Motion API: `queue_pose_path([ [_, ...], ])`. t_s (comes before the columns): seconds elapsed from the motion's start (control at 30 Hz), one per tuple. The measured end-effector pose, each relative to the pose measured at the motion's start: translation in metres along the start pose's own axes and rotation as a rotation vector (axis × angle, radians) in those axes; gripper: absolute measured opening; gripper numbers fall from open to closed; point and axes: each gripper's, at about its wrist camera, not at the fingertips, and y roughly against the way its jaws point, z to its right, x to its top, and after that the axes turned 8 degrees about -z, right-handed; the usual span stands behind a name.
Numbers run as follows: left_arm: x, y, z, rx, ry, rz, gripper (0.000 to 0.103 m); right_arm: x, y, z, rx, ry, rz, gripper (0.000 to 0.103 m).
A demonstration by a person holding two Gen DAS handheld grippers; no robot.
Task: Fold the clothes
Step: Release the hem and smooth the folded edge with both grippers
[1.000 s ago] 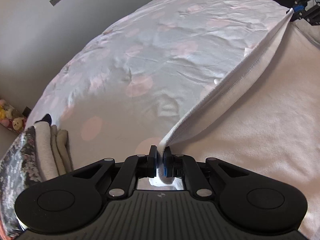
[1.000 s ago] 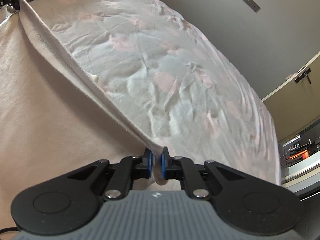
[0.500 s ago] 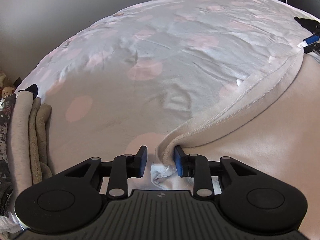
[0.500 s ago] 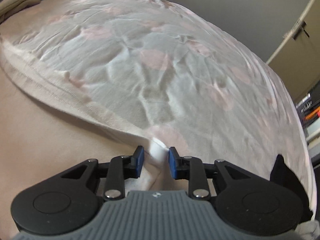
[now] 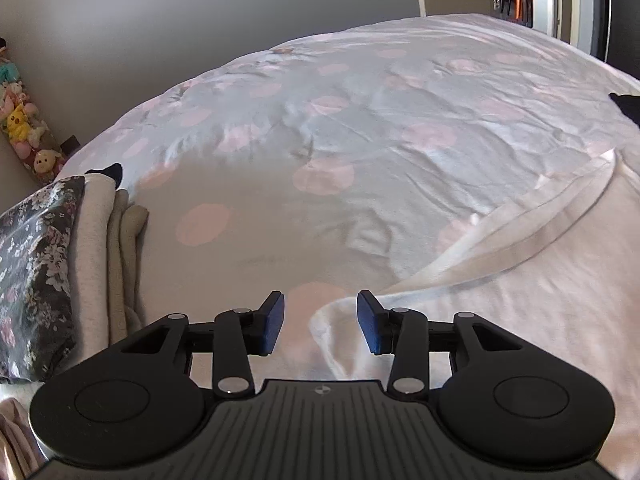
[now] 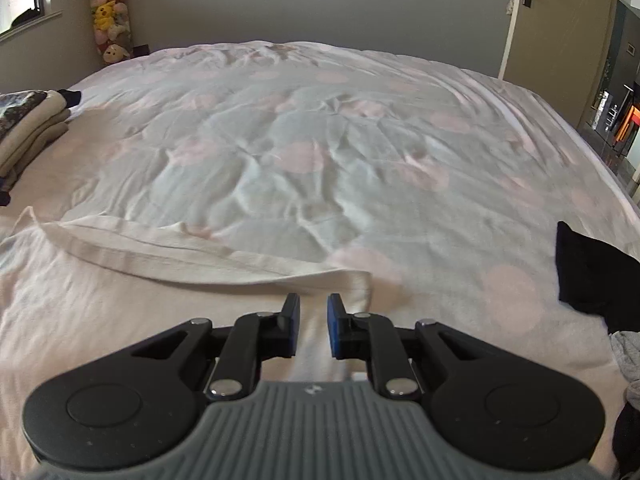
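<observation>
Both grippers have let go since a second ago: then each pinched a corner of the pale pink cotton garment (image 5: 520,320) and held its hem taut above the bed; now the hem lies slack on the bed's grey duvet with pink dots (image 5: 320,140). Your left gripper (image 5: 320,322) has just been opening and stands spread, with the garment's near corner lying loose between the blue pads (image 5: 370,328), touching neither. Your right gripper (image 6: 313,330) opened and has just been closing again; a narrow gap remains, with only flat cloth beneath it, nothing pinched.

From the left wrist you see the stack of folded clothes (image 5: 100,260), beige and cream pieces topped by a dark floral one, close on the left side. The right wrist shows that stack far off at the left edge, and, alone, gives you the black garment (image 6: 592,272) lying at the bed's right side, and the door with its handle (image 6: 560,20) beyond.

Ahead of both grippers the duvet is wrinkled but open right up to the wall. The bed's right edge drops away near the black garment.

The pink garment is spread flat across the near part of the bed, its hemmed edge (image 6: 168,252) curving in a shallow arc with a doubled fold along it.
</observation>
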Motion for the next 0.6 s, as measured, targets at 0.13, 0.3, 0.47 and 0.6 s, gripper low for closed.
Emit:
queue_pose_path([
  [0.13, -0.012, 0.005, 0.035, -0.097, -0.021, 0.013, 0.032, -0.014, -0.002, -0.035, 0.085, 0.031, -0.007, 0.016],
  [0.3, -0.017, -0.022, 0.071, -0.186, 0.021, 0.012, 0.030, -0.016, -0.025, -0.066, 0.144, 0.019, -0.028, 0.014],
  [0.47, -0.007, -0.054, 0.085, -0.214, 0.073, 0.018, 0.030, -0.007, -0.054, -0.082, 0.156, 0.023, -0.033, 0.014],
  [0.6, 0.005, -0.064, 0.080, -0.233, 0.126, 0.059, 0.030, 0.004, -0.069, -0.087, 0.151, 0.036, 0.018, 0.014],
])
